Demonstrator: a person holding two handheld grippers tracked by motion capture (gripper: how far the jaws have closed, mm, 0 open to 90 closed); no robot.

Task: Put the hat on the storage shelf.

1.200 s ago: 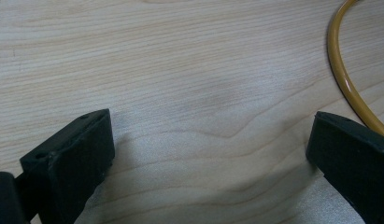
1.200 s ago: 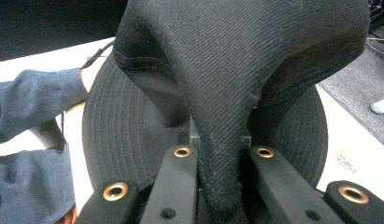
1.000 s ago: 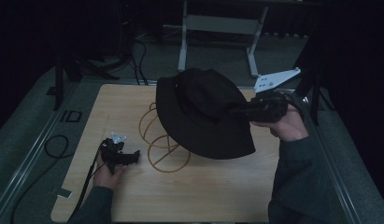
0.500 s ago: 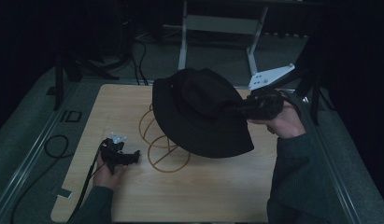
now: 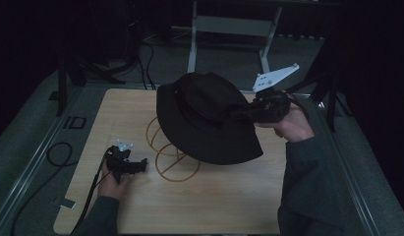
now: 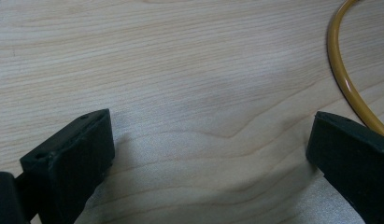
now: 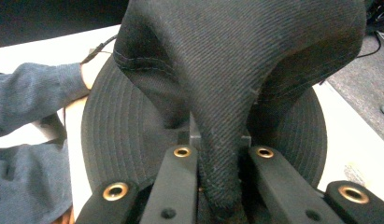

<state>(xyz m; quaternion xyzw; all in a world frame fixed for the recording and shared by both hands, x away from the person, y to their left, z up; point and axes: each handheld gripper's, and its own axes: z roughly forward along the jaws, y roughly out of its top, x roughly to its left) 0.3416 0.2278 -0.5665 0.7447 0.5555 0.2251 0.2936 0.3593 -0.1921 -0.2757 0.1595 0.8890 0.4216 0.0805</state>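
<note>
A black wide-brimmed hat (image 5: 207, 118) hangs above the wooden table, over a yellow wire stand (image 5: 166, 150) of looped rings. My right gripper (image 5: 245, 111) is shut on a fold of the hat's crown (image 7: 222, 116), which is pinched between its two jaws. My left gripper (image 5: 140, 165) rests low on the table left of the stand's base ring, open, with bare wood between its jaws. A curve of the yellow ring (image 6: 341, 74) runs past its right jaw.
The wooden table (image 5: 229, 206) has bare room at the front and at its far left. A cable (image 5: 54, 152) trails off the left edge. A metal frame (image 5: 229, 27) stands behind the table. The person's sleeves come in from the bottom.
My right gripper has carried the hat a little to the left and back, over the wire stand. The left gripper has stayed put.
</note>
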